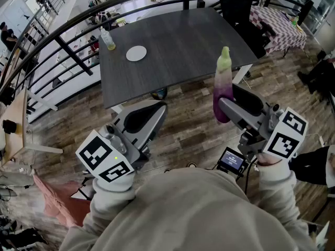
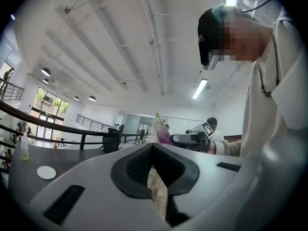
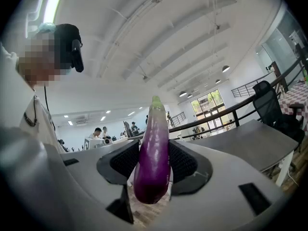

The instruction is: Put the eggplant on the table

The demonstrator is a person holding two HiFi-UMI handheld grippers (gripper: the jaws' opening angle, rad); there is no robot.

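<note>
A long purple eggplant (image 1: 222, 88) with a pale green stem end stands upright in my right gripper (image 1: 226, 109), which is shut on its lower half. In the right gripper view the eggplant (image 3: 153, 157) fills the gap between the black pads (image 3: 182, 160). It hangs above the wooden floor, just short of the dark grey table (image 1: 178, 46) and its near edge. My left gripper (image 1: 156, 114) is shut with nothing between its jaws, lower left of the eggplant. In the left gripper view the eggplant (image 2: 162, 131) shows far off to the right.
On the table sit a white round plate (image 1: 136, 53) and a small bottle (image 1: 108, 39) at the far left. A black railing (image 1: 68, 27) curves behind the table. A black office chair (image 1: 238, 7) stands at the far right corner. People sit at desks in the background.
</note>
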